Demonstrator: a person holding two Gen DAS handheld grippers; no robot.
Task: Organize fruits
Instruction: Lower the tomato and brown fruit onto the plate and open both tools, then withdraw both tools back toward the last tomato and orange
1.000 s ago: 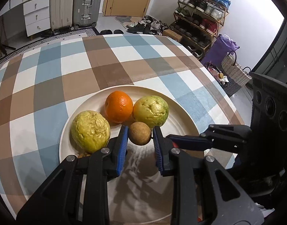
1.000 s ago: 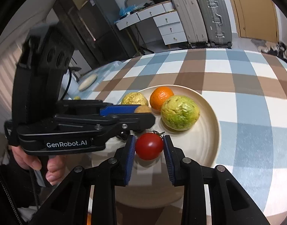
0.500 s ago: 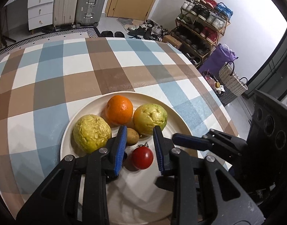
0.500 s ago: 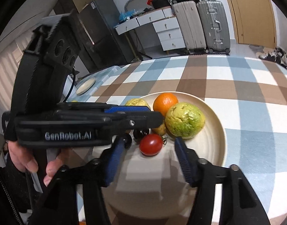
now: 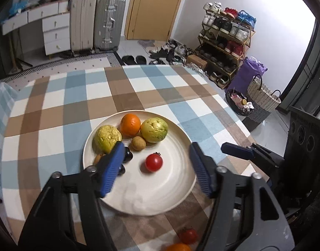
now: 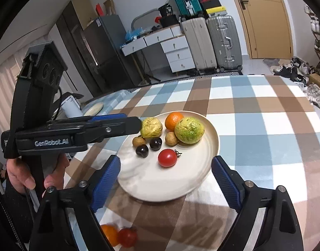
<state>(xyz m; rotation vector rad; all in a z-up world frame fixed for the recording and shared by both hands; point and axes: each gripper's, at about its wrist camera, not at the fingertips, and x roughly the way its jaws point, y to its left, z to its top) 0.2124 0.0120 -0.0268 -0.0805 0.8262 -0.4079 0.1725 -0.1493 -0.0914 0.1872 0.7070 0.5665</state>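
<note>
A cream plate (image 5: 172, 196) (image 6: 164, 186) on the checked tablecloth holds an orange (image 5: 130, 124) (image 6: 173, 120), two yellow-green guavas (image 5: 154, 129) (image 5: 107, 138), brown longans (image 5: 138, 143) (image 6: 171, 138), two dark cherries (image 6: 142, 151) and a red tomato (image 5: 153, 162) (image 6: 167, 157). My left gripper (image 5: 155, 168) is open and empty, raised over the plate's near side. My right gripper (image 6: 166, 176) is open and empty, pulled back above the plate's near rim. A second tomato (image 5: 188, 236) (image 6: 127, 237) and orange (image 5: 177, 247) (image 6: 109, 233) lie on the cloth near the front edge.
The right gripper's body (image 5: 264, 159) stands right of the plate; the left one, held by a hand (image 6: 74, 136), reaches in from the left. A small dish (image 6: 94, 108) sits far left. Suitcases, drawers and a shoe rack stand beyond the table.
The left gripper let go of the longan and the right let go of the tomato, both onto the plate. Both grippers opened wide and drew back and up.
</note>
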